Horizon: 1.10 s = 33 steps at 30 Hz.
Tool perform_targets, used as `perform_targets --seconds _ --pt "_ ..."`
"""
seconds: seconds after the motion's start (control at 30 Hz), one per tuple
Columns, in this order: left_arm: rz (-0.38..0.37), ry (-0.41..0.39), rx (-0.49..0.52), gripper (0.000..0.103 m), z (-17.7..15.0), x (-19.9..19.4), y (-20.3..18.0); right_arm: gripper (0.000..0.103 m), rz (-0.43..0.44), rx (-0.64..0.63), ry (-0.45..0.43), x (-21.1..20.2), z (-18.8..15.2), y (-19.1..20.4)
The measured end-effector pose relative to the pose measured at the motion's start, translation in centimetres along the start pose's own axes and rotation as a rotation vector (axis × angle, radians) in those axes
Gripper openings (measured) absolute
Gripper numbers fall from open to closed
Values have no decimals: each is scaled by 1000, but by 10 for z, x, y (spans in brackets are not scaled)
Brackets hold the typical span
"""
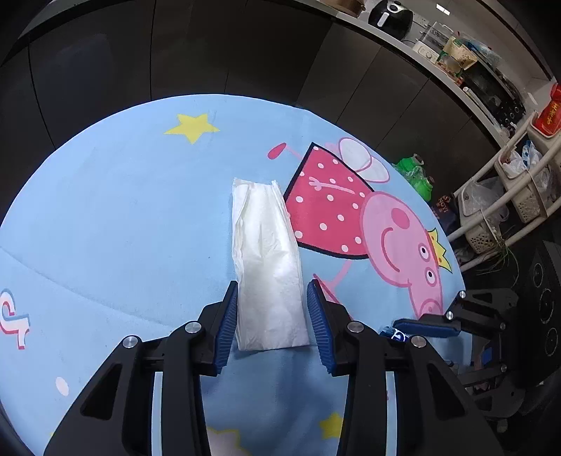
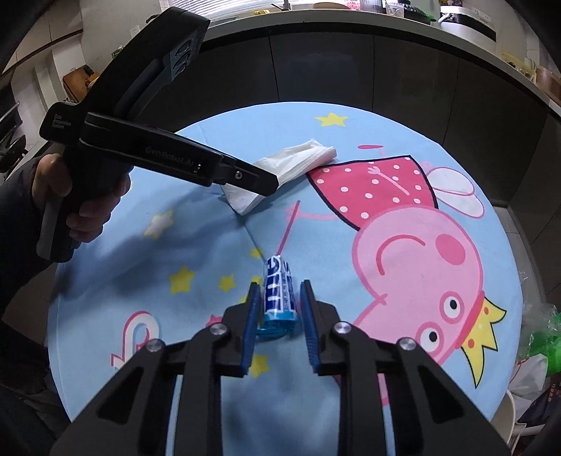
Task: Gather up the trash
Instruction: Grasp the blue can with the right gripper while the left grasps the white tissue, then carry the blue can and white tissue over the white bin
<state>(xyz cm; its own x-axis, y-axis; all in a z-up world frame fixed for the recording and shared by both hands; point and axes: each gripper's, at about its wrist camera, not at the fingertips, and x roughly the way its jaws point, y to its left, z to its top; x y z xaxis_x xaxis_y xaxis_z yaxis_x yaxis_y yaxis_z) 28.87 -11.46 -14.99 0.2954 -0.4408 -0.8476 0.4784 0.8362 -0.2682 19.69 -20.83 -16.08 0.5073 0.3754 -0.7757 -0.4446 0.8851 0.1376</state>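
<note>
A folded white tissue [image 1: 268, 266] lies on the round blue cartoon table [image 1: 122, 210]. My left gripper [image 1: 271, 291] is open, its blue pads either side of the tissue's near end, apart from it or barely touching. In the right wrist view the tissue [image 2: 291, 165] lies at the table's far side, partly hidden by the left gripper's body. A blue-and-white wrapper [image 2: 278, 294] lies between the open fingers of my right gripper [image 2: 279, 291], not clamped. The right gripper's tip [image 1: 426, 324] and a bit of the wrapper [image 1: 396, 333] show in the left wrist view.
Dark cabinets stand behind the table [image 2: 350, 245]. A counter with appliances [image 1: 392, 14] runs at the back right. A white rack with baskets and bags [image 1: 508, 196] and green plastic [image 1: 415, 175] stand right of the table. Bags [image 2: 540, 350] lie off its right edge.
</note>
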Motion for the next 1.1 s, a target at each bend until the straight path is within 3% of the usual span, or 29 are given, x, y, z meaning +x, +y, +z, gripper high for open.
perform_targets --seconds 0.07,0.1,0.13,0.4,0.77,1.1 --pt "17 0 -15 22 -1 0 2 14 -14 19 0 -1 -1 1" --pt "25 2 -27 9 -2 0 3 13 -19 30 0 -1 -1 2" --pt "47 -1 -45 2 -2 -1 4 13 -23 48 1 -1 -1 3" --pt "22 -107 -89 1 -16 -45 -22 12 -18 204 -108 -45 -8 7" --pt "-58 -197 -30 1 -43 -108 -106 12 -123 285 -255 -132 -34 5" --pt "-105 -206 77 2 -68 -110 -193 12 -212 373 -332 -190 -77 -21"
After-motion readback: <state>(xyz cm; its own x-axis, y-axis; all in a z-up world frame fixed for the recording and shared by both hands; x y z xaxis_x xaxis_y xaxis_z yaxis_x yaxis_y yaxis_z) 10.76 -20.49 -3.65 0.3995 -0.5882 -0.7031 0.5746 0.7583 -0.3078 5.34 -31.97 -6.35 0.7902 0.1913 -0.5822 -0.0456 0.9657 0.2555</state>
